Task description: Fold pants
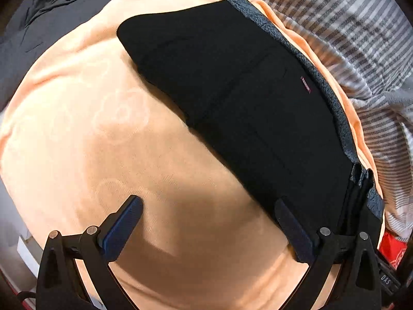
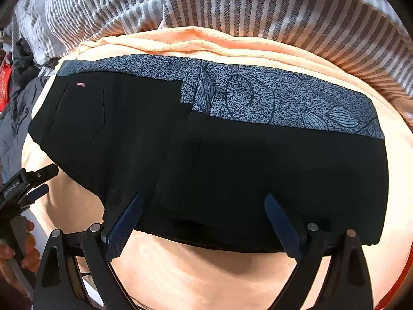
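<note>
The black pants (image 2: 206, 160) lie folded in a long band on an orange blanket (image 2: 206, 279), with a blue-grey patterned panel (image 2: 258, 95) along the far edge. In the left wrist view the pants (image 1: 245, 98) run diagonally from upper left to lower right. My left gripper (image 1: 209, 204) is open and empty, just above the blanket at the pants' near edge; it also shows at the left of the right wrist view (image 2: 33, 183). My right gripper (image 2: 202, 204) is open and empty, its fingers over the pants' near edge.
Grey-and-white striped bedding (image 2: 258, 5) lies bunched behind the blanket. A dark grey garment with buttons (image 1: 51, 7) lies at the far left in the left wrist view. Something red (image 1: 392, 248) sits at the right edge.
</note>
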Demonstrator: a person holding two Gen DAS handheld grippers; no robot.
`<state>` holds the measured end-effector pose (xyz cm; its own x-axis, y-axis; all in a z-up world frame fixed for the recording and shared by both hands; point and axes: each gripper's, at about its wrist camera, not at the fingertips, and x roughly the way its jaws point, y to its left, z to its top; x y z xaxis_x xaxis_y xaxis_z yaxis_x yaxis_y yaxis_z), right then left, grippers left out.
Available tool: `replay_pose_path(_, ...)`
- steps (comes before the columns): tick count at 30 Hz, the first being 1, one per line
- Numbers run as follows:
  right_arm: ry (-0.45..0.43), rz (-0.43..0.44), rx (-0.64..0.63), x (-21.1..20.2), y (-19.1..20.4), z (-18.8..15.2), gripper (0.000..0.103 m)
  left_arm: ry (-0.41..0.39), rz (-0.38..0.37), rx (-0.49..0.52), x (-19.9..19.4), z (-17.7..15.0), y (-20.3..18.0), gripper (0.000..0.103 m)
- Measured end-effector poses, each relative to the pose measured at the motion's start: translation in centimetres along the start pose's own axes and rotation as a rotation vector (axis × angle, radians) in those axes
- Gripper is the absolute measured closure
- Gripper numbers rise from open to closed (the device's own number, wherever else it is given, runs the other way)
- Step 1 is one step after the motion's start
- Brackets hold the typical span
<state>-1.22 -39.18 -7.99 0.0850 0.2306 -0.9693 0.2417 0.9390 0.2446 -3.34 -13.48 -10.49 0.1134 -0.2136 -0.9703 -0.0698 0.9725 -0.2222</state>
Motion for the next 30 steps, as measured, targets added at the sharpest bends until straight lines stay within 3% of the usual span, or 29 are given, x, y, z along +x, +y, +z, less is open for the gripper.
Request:
replay_pose_path(7,-0.015,-0.005,0.021,-0.7,0.8,0.9,0.006,0.063,0.105,0.163,1.5,-0.4,-2.3,0.000)
replay_pose_path(8,-0.023,-0.002,0.020,-1.0,0.9,1.0,0.006,0.059,0.083,0.145,1.2,-0.3,-2.2,0.000)
replay_pose_path(12,-0.054,0.051,0.011,-2.5,1.8,1.6,0.006,-0.008,-0.144,-0.046,-1.6,1.0,0.3,0.000)
replay_pose_path(16,-0.046,0.143,0.011,-2.8,3.1,2.1,0.008,-0.088,-0.254,-0.144,-2.9,3.3,1.8,0.000)
replay_pose_path(22,-0.006,0.276,-0.001,-2.3,5.5,2.4,0.011,-0.053,-0.321,-0.225,-0.4,5.1,3.3,0.000)
replay_pose_path(30,0.026,0.300,-0.025,-1.2,7.2,1.9,0.011,-0.074,-0.422,-0.194,0.8,6.5,3.2,0.000)
